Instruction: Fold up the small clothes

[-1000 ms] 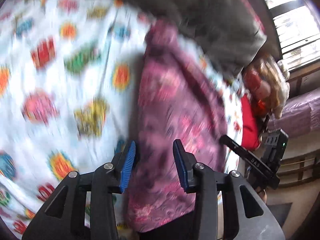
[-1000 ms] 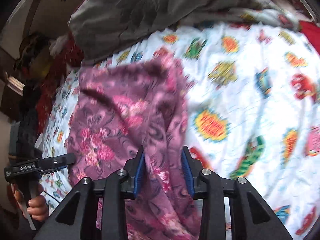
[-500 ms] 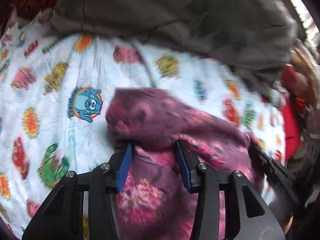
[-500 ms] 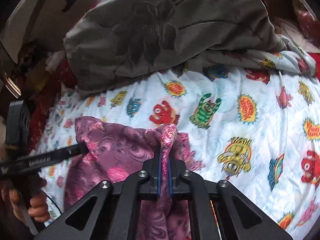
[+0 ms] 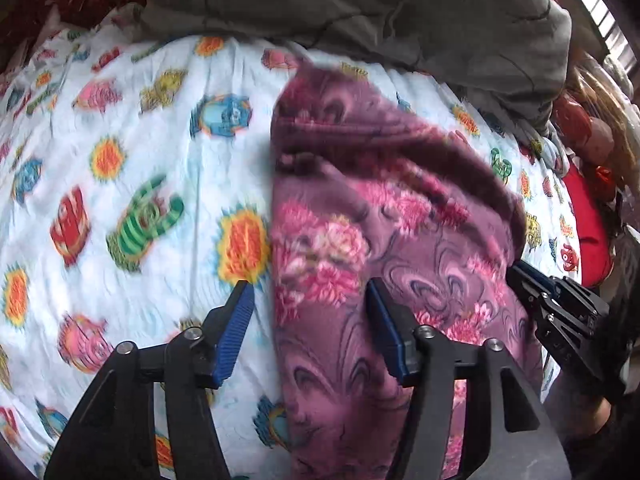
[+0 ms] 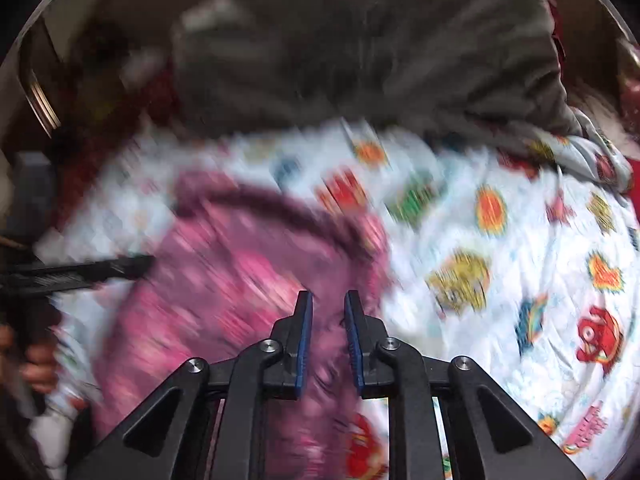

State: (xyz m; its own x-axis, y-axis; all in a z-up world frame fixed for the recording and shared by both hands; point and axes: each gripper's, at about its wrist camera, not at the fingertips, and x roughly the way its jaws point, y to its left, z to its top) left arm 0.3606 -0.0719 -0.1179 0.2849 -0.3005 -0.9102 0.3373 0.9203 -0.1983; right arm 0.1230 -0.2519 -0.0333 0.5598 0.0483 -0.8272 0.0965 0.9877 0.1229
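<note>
Item: purple floral garment [image 5: 392,240], small, soft fleece-like cloth, lying on the cartoon-print bedsheet [image 5: 132,184] with a fold edge doubled across its upper part and its left side straight. Left gripper [image 5: 308,300]: jaws wide apart, straddling the garment's left edge, gripping nothing. Right gripper [image 6: 326,308]: jaws parted with a narrow gap over the cloth, apparently gripping nothing, though blur leaves that uncertain. Handling note, as judgement: a fold looks freshly laid; best to press the layers flat and square the edges before taking fresh corners, since loose fleece tends to slide. Views: the left wrist is sharp and shows fold line, pattern and the right tool at the garment's right edge; the right wrist is smeared but shows the left tool's finger at the opposite edge. Surroundings: grey blanket [image 5: 400,12] beyond, red cloth [image 5: 588,232] to the right.
</note>
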